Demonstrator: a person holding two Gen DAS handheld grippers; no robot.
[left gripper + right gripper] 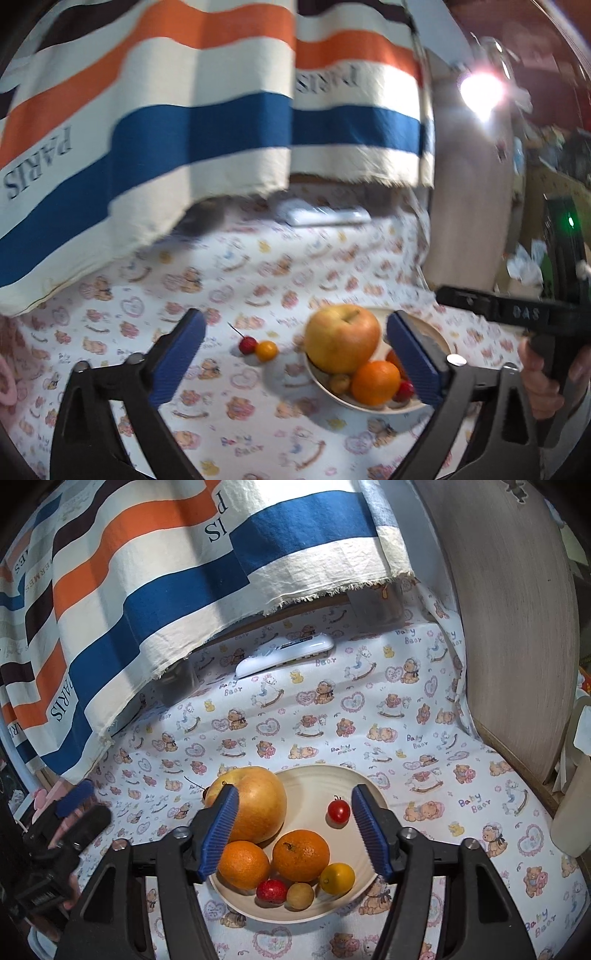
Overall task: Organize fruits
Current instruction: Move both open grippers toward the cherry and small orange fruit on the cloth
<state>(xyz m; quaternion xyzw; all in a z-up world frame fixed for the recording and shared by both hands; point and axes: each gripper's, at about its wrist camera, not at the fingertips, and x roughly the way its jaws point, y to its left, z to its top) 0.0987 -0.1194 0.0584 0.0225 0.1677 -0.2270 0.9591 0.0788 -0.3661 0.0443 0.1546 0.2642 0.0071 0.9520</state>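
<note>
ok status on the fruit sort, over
Left gripper open, empty. Right gripper open over plate. Cherry and yellow fruit still on cloth. Nothing blocking.

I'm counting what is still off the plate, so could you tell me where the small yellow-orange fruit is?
In the left wrist view, the small yellow-orange fruit lies on the printed cloth, touching a red cherry, left of the plate and apple.

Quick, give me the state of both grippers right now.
Left gripper: open, nothing held, apple between its fingers but untouched.
Right gripper: open, nothing held, over the plate.
</note>
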